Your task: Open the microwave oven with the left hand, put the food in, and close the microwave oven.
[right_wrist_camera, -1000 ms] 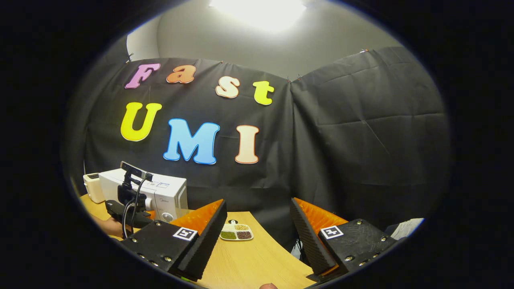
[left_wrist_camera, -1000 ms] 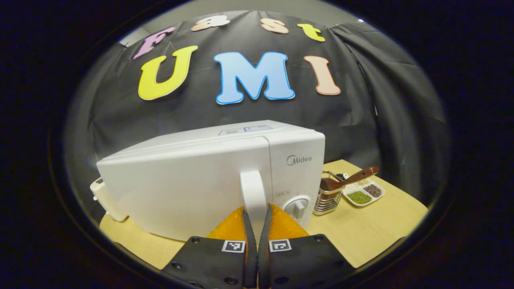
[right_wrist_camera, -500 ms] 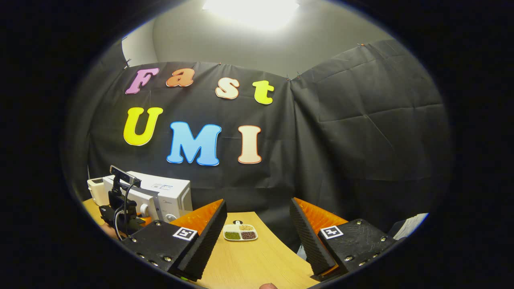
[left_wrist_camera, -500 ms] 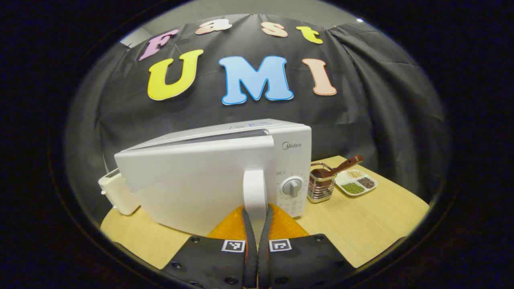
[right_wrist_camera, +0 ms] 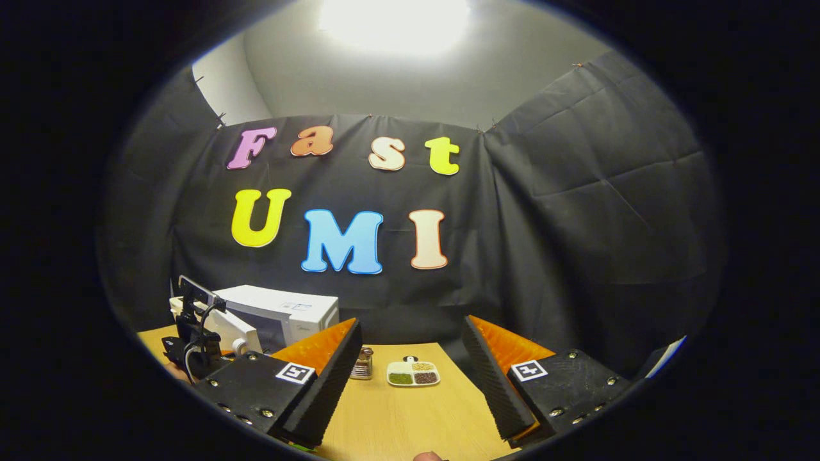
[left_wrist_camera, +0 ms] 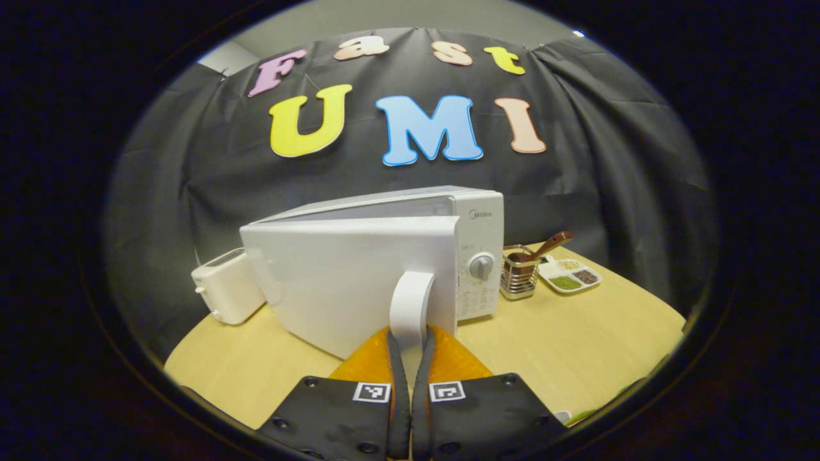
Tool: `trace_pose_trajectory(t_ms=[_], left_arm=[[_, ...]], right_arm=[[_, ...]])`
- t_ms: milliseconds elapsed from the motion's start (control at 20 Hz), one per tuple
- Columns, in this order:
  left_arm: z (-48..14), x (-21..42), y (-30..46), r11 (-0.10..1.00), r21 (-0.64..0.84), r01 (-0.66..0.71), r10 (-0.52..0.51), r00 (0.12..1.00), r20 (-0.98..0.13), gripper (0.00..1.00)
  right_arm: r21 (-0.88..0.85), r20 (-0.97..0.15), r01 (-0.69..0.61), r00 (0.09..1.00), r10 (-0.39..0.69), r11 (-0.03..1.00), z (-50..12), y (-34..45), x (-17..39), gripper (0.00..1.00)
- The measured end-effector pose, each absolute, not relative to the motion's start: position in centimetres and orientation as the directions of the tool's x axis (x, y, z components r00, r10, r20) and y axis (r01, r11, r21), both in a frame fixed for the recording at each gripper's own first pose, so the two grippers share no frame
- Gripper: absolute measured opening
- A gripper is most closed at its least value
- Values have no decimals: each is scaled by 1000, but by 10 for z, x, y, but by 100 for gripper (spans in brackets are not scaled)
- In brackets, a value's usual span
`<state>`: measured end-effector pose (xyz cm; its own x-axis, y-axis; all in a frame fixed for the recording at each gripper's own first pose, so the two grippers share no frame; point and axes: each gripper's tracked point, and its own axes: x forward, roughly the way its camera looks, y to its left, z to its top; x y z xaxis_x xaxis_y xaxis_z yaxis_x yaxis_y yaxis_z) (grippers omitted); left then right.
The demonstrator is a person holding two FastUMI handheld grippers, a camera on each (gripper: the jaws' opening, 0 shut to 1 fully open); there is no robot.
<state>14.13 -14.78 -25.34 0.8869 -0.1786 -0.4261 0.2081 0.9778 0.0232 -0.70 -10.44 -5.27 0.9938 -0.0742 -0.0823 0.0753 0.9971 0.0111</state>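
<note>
The left gripper (left_wrist_camera: 410, 339) pinches the door handle (left_wrist_camera: 410, 306) of the microwave oven (left_wrist_camera: 477, 256); the door (left_wrist_camera: 359, 275) stands partly open. Judged step: opening. Next, swing the door wide. The right gripper (right_wrist_camera: 410, 374) hangs spread and empty. Food location cannot be told. A utensil rack (left_wrist_camera: 519, 282), sectioned dish (left_wrist_camera: 570, 276) and toaster (left_wrist_camera: 227, 294) stand beside the oven.

The microwave oven (left_wrist_camera: 359, 269) looks smooth white plastic, the table (left_wrist_camera: 576, 339) pale matt wood, the utensil basket (left_wrist_camera: 519, 282) shiny metal wire.
</note>
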Motion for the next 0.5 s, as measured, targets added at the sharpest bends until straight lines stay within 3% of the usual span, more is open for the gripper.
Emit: trace_pose_trajectory(t_ms=[500], left_arm=[[-249, 86, -64, 992, 30, 124, -99, 898, -429, 8]], right_arm=[[46, -65, -82, 994, 85, 996, -45, -41, -10, 96]])
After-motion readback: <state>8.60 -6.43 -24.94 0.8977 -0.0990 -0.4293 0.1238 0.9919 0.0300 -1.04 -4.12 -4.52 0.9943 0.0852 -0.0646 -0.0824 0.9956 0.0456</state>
